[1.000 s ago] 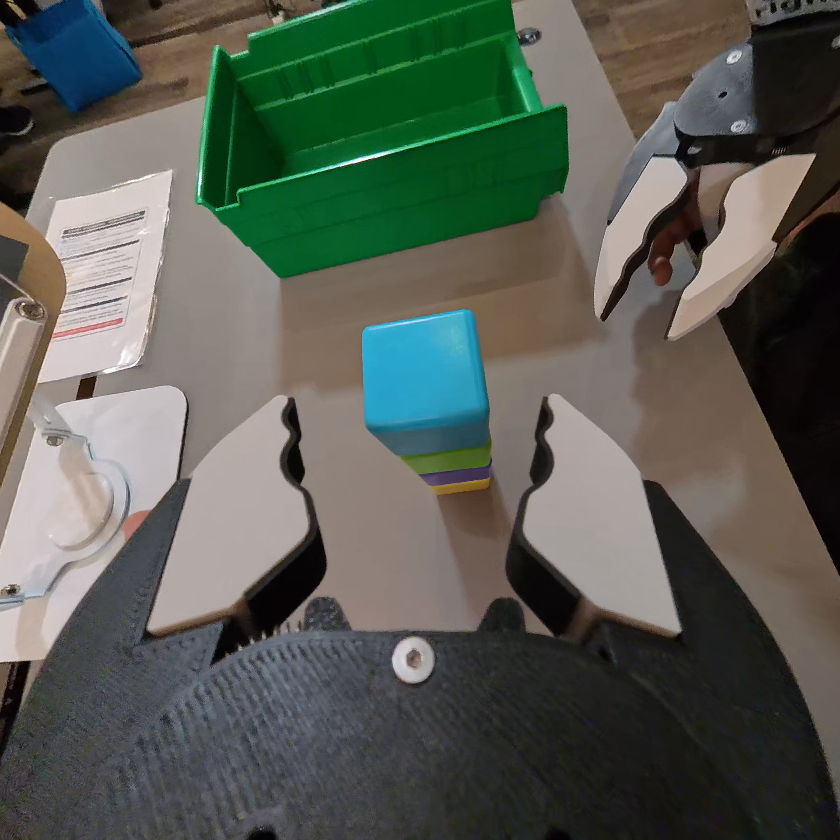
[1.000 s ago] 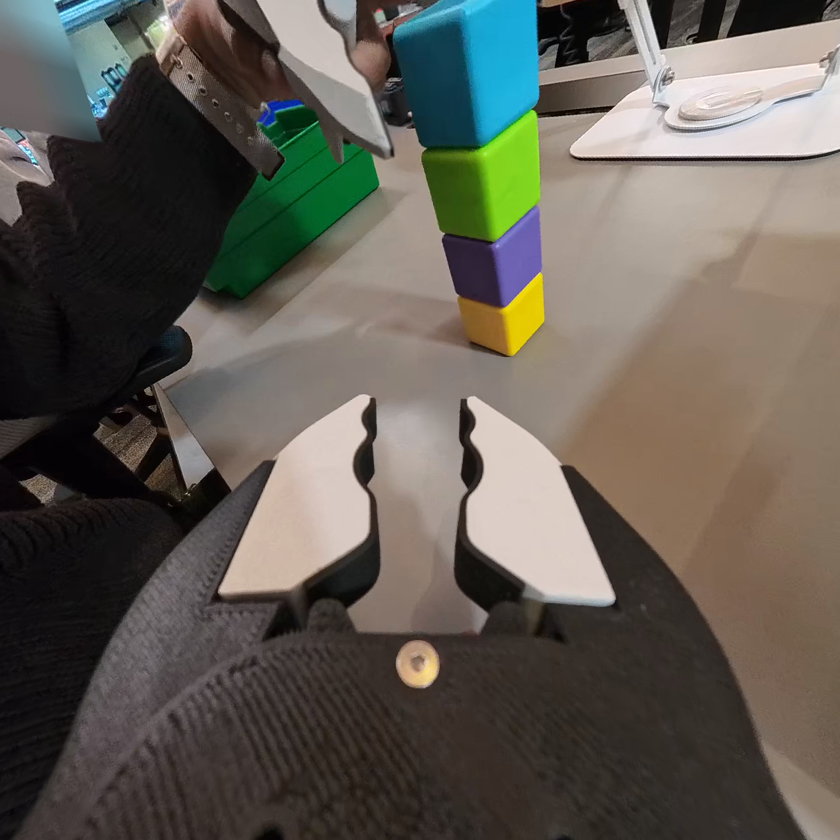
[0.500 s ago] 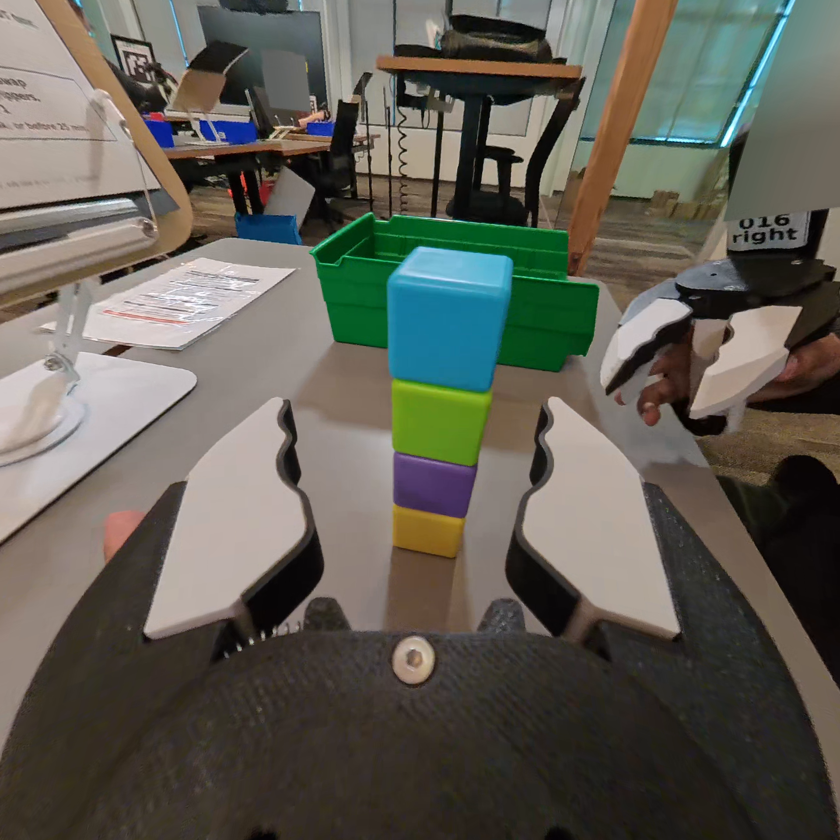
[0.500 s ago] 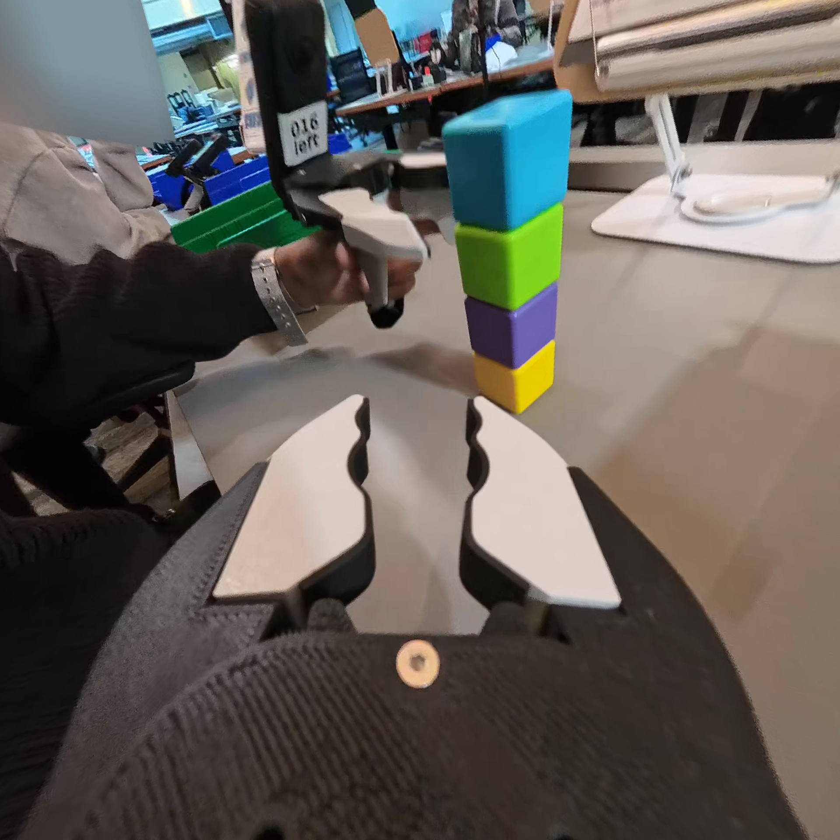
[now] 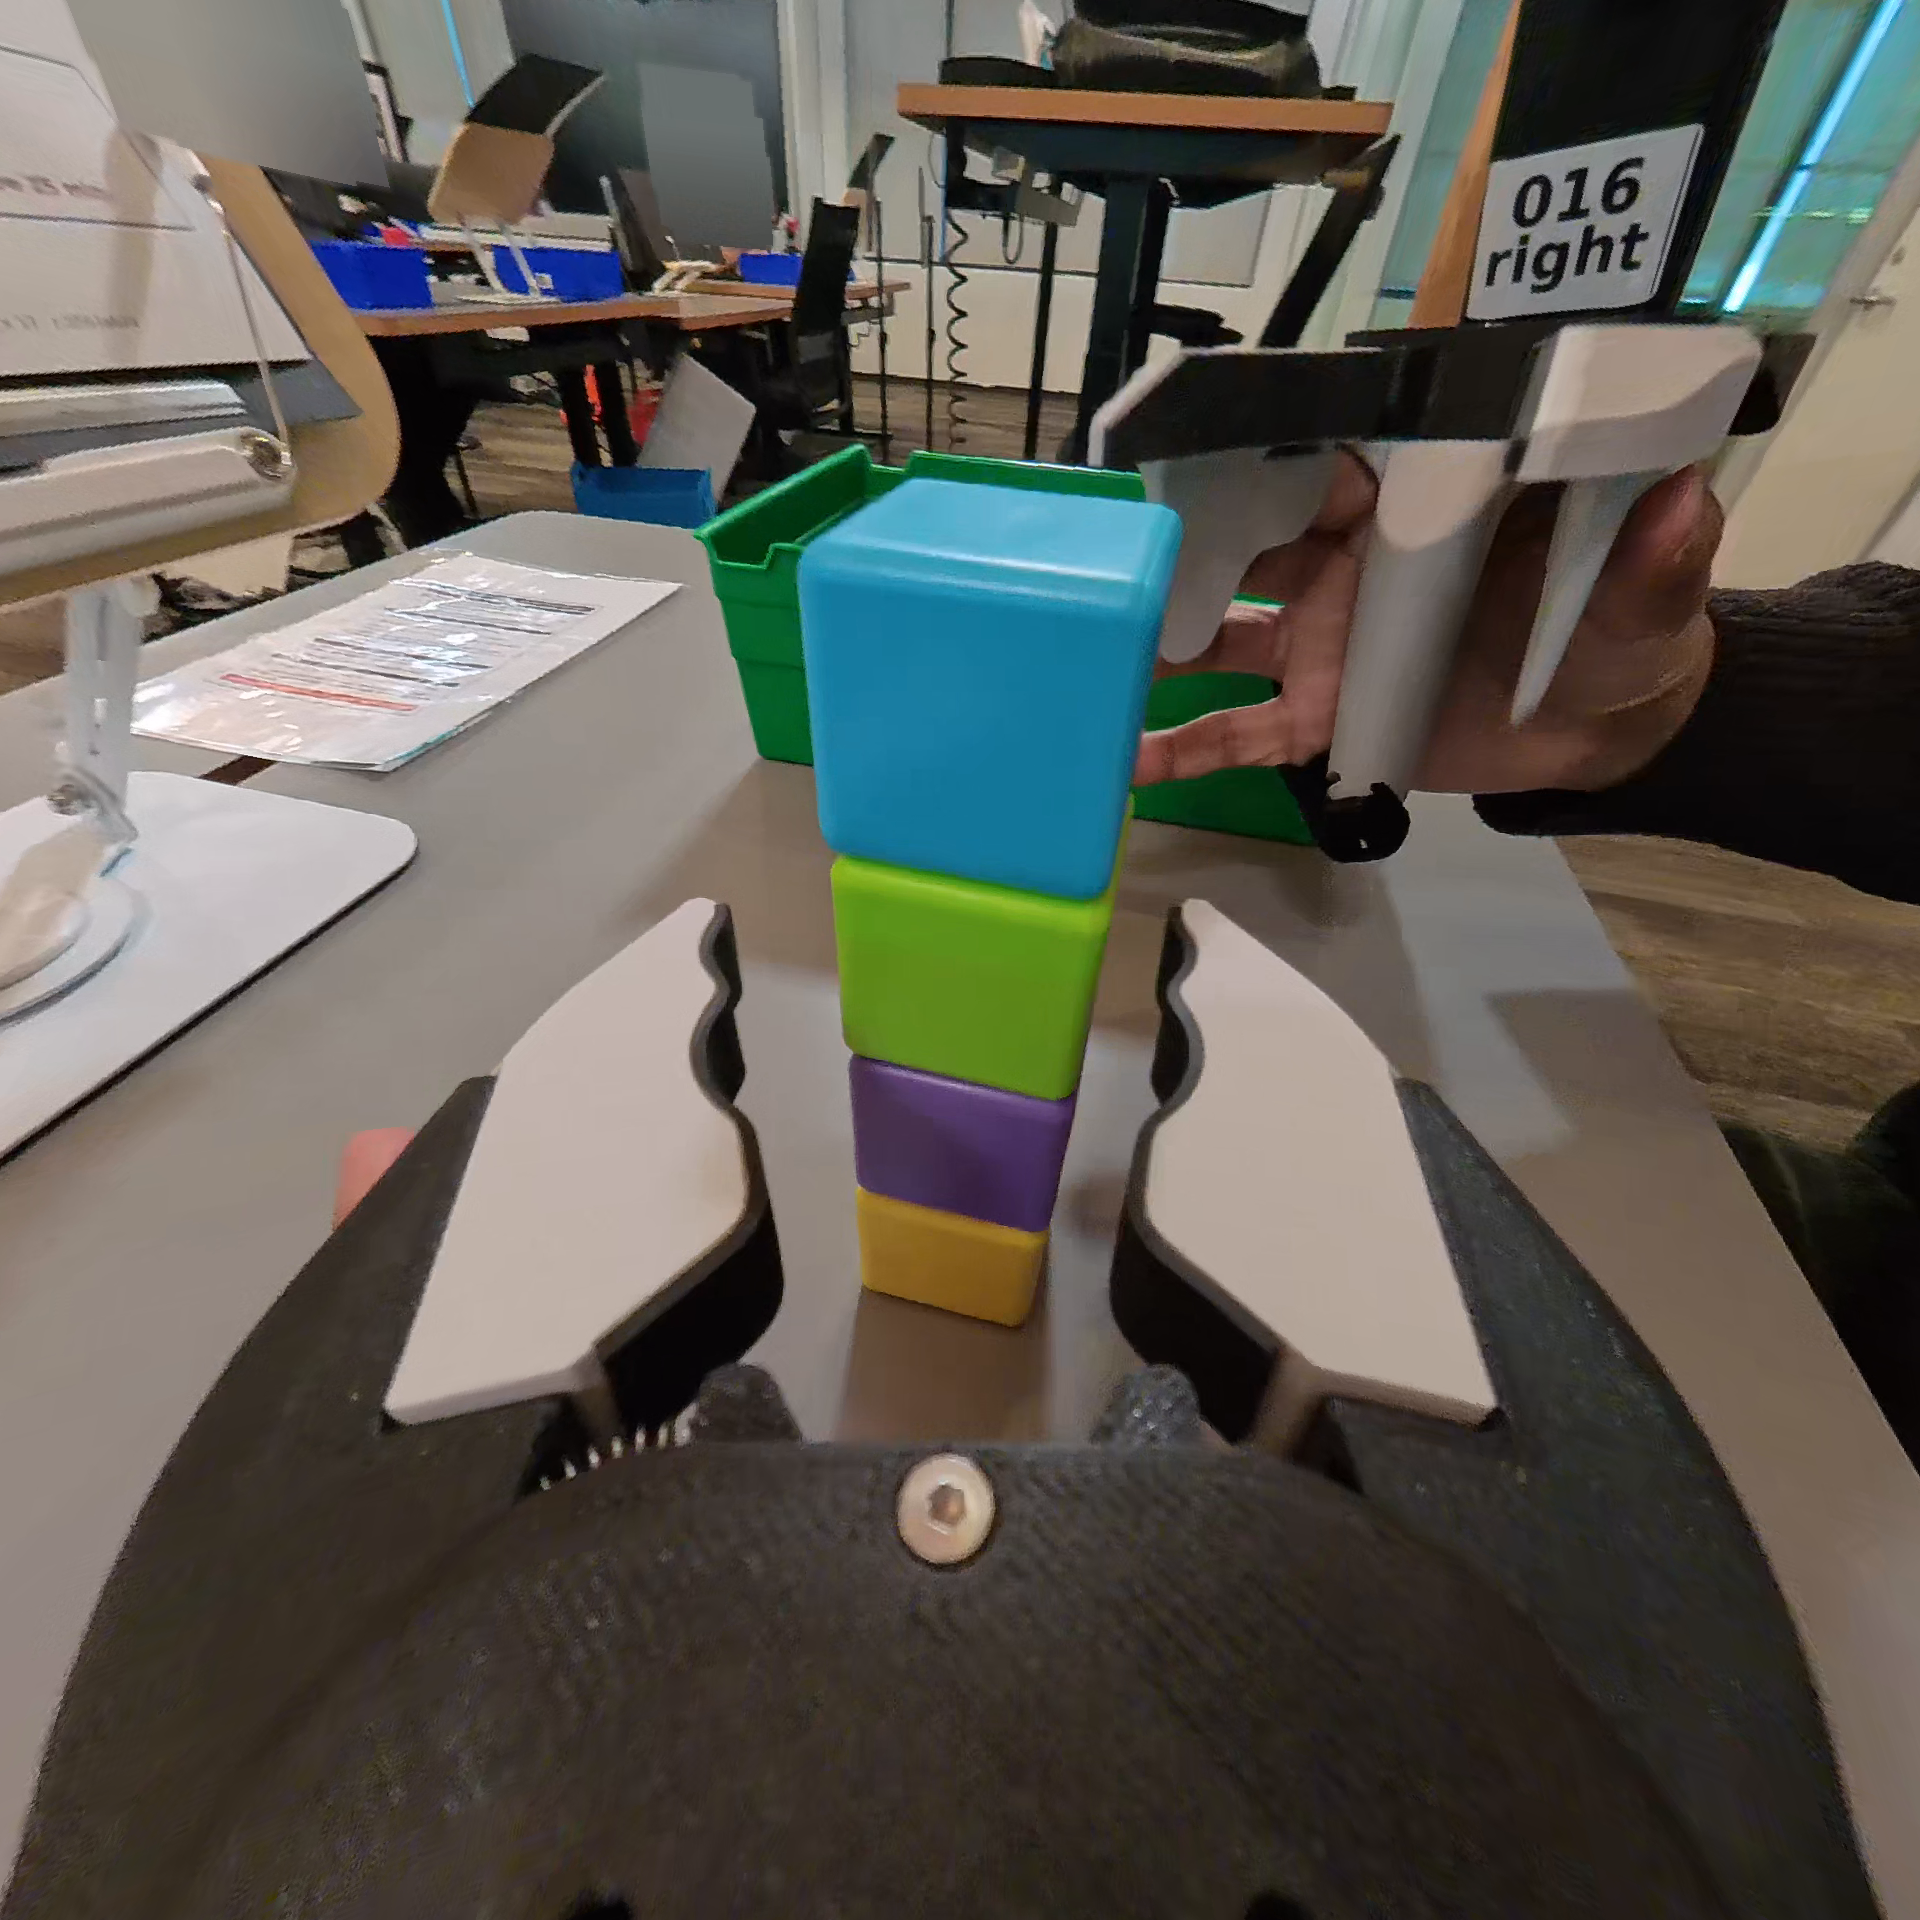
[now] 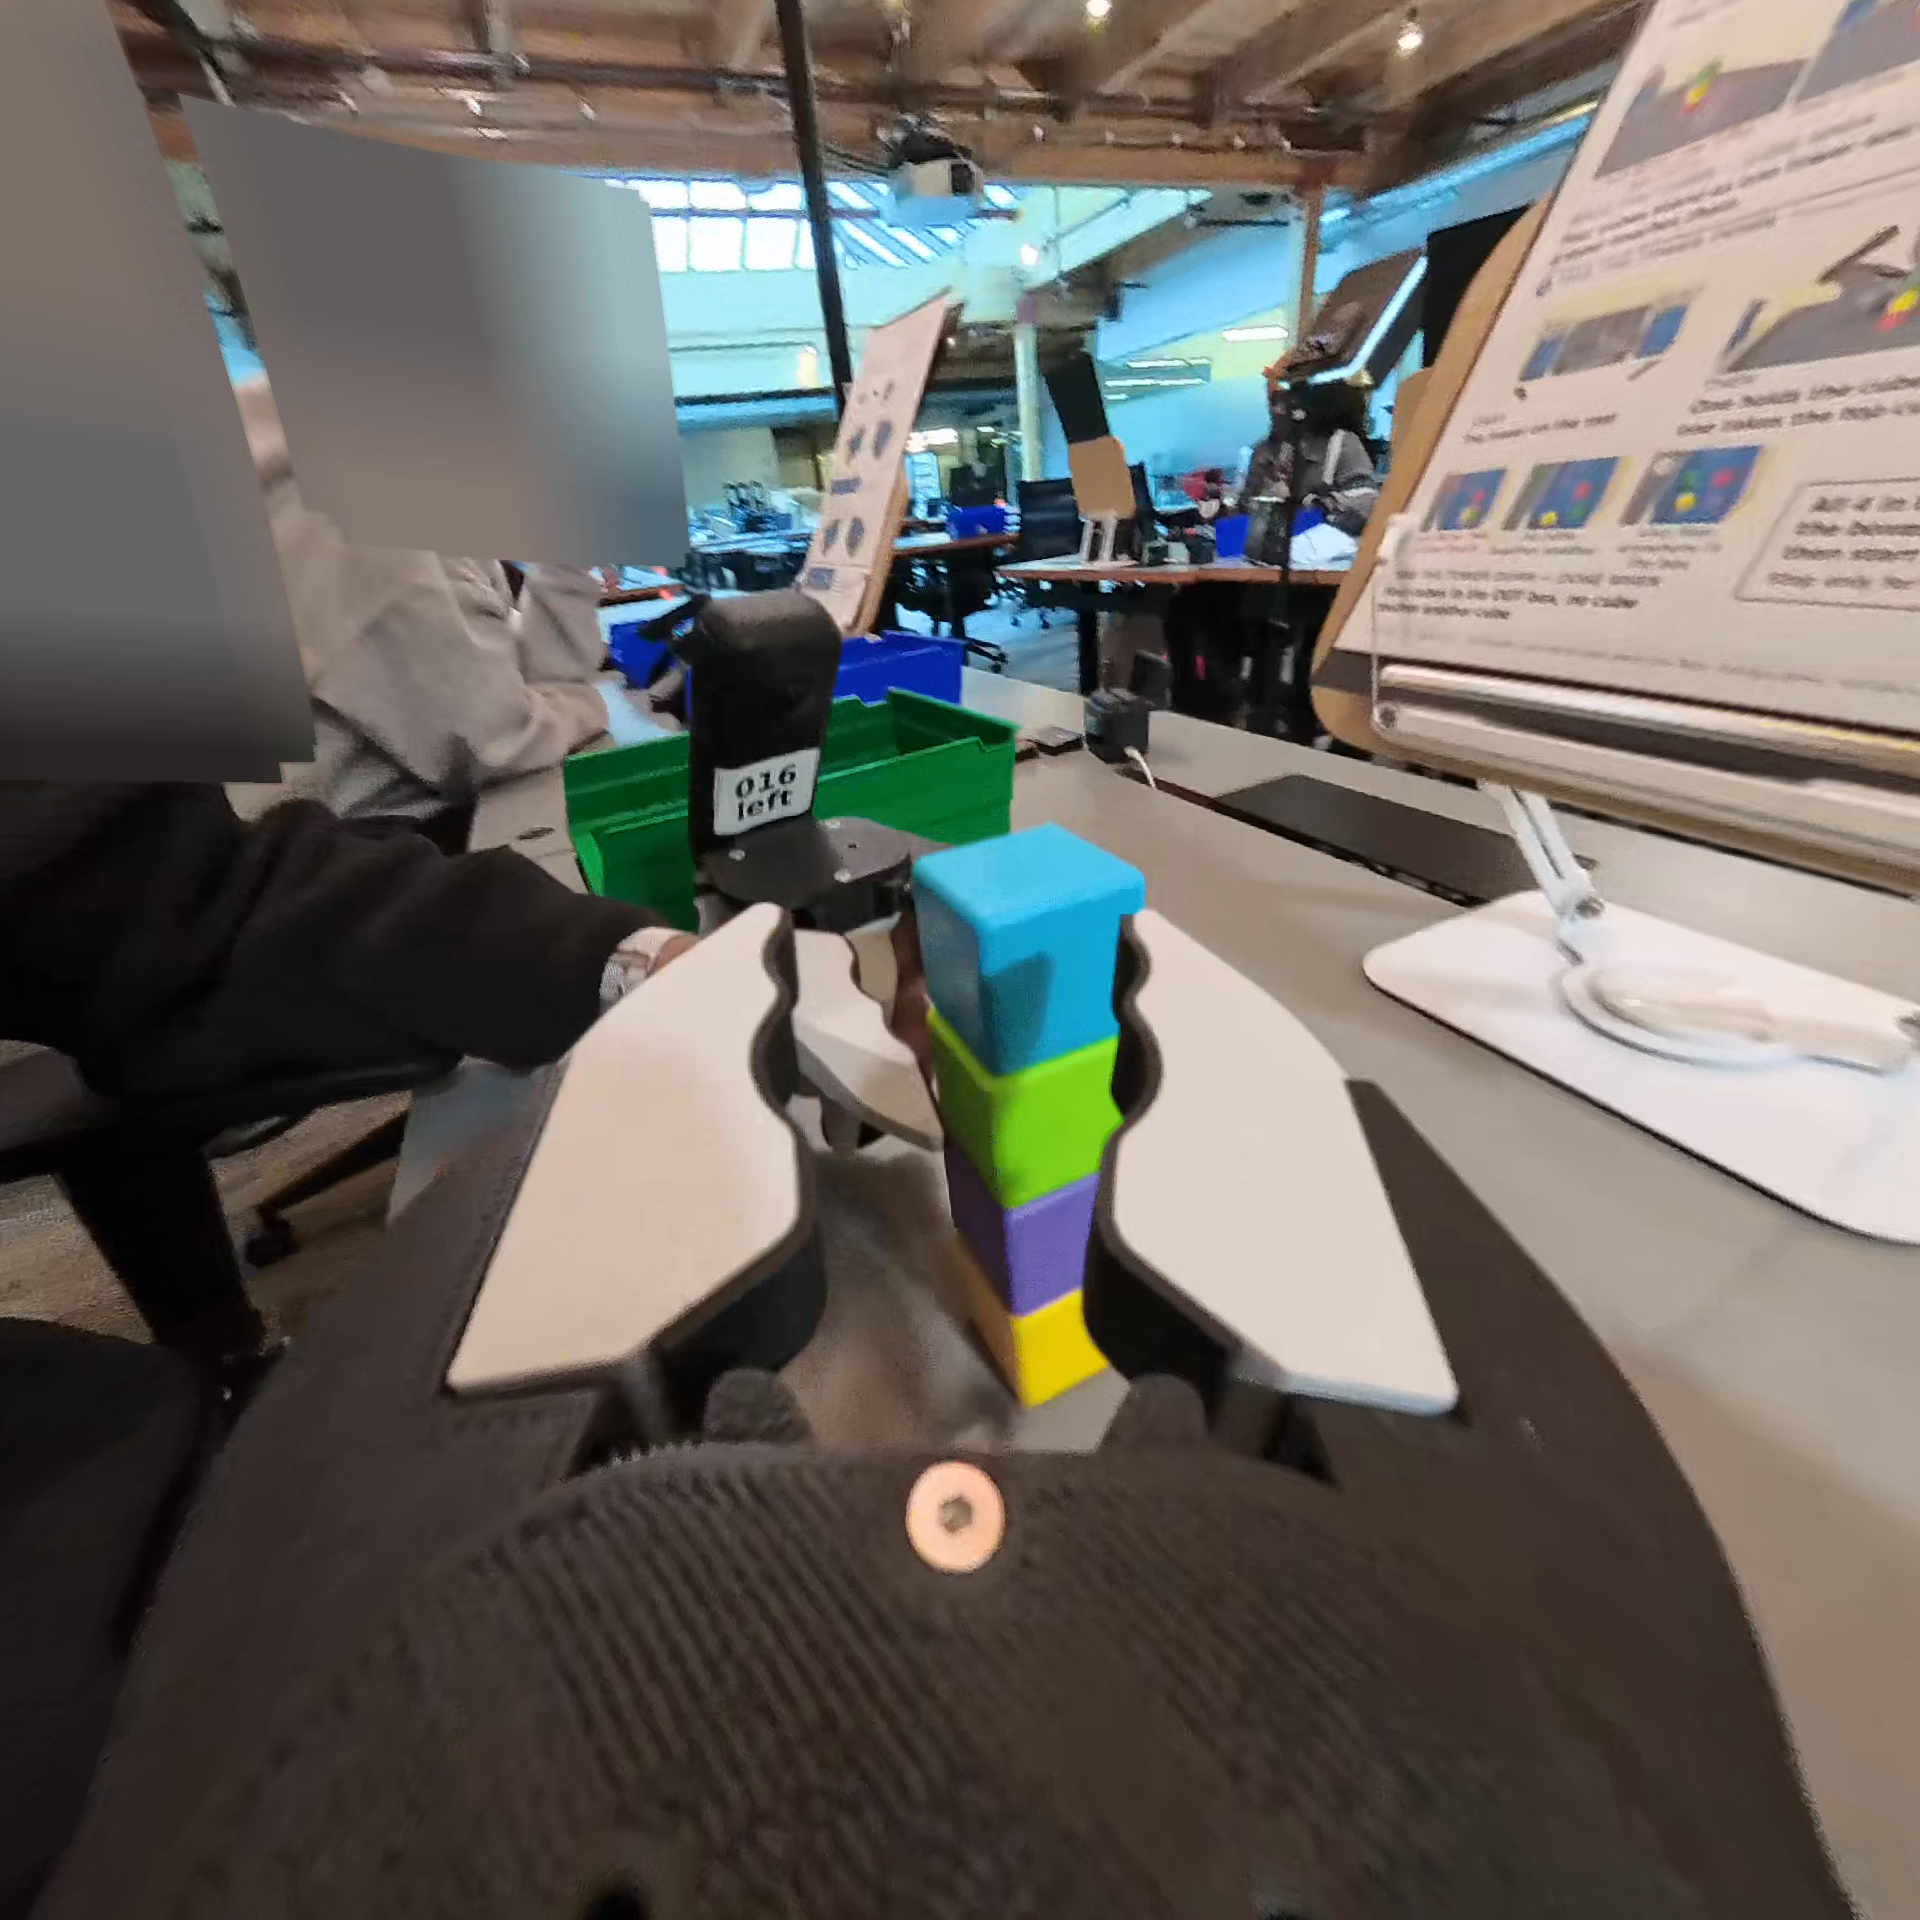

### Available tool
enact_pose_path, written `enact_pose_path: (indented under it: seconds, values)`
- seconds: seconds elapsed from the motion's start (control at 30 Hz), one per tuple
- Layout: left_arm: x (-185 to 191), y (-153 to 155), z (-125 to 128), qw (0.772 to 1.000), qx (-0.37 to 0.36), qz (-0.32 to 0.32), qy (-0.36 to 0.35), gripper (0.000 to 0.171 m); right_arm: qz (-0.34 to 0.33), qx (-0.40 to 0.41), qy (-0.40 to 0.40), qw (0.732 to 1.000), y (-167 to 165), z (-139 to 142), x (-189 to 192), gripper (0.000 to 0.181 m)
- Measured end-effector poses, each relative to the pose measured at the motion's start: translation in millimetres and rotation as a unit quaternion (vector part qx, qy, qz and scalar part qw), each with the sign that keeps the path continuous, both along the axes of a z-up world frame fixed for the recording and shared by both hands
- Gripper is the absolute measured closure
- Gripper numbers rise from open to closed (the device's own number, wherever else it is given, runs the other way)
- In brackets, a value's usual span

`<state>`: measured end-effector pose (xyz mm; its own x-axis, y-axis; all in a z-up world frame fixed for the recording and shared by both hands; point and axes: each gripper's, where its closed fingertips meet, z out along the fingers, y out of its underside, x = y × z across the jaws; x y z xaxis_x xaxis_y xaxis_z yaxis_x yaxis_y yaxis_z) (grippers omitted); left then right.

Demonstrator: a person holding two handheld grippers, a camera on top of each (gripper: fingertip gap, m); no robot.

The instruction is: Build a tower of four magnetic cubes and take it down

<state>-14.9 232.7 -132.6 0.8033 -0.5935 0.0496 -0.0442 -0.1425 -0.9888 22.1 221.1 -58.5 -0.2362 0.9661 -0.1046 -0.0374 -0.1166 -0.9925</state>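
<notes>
A stack of four cubes stands on the grey table (image 5: 582,935): blue cube (image 5: 977,686) on top, then green cube (image 5: 966,977), purple cube (image 5: 956,1143), and yellow cube (image 5: 945,1257) at the bottom. My left gripper (image 5: 945,914) is open and empty, with a jaw on each side of the lower stack, apart from it. My right gripper (image 6: 956,935) is open, with its jaws framing the blue cube (image 6: 1023,935) and green cube (image 6: 1023,1112); the stack sits close to its right finger. I cannot tell if they touch. It also shows in the left wrist view (image 5: 1164,468), beside the blue cube.
A green bin (image 5: 769,592) stands behind the stack. A white stand base (image 5: 208,883) with a tilted document board is at the left, and a laminated sheet (image 5: 405,655) lies beyond it. The table edge runs along the right, by a person's dark sleeve (image 5: 1818,727). One gripper's finger ends stand about 9 cm off the other's.
My left gripper dropped from above the stack to level with it and came closer. My right gripper opened wider, rose and moved in around the top of the stack.
</notes>
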Motion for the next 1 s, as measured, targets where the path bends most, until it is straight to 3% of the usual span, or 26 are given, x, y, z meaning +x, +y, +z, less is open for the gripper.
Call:
enact_pose_path:
  seconds: [0.2, 0.5, 1.0]
  values:
    - [2, -4, -3, 1.0, -0.002, -0.01, 0.002, 0.122, 0.034, 0.01, -0.005, 0.999, 0, 1, -24, 0.104]
    - [11, -12, -4, 0.999, -0.007, -0.053, -0.007, 0.123, 0.057, 0.004, -0.038, 0.998, -7, -24, -44, 0.102]
    - [14, -15, -5, 0.998, -0.003, -0.061, -0.002, 0.123, 0.076, -0.019, -0.038, 0.996, -4, -30, -41, 0.112]
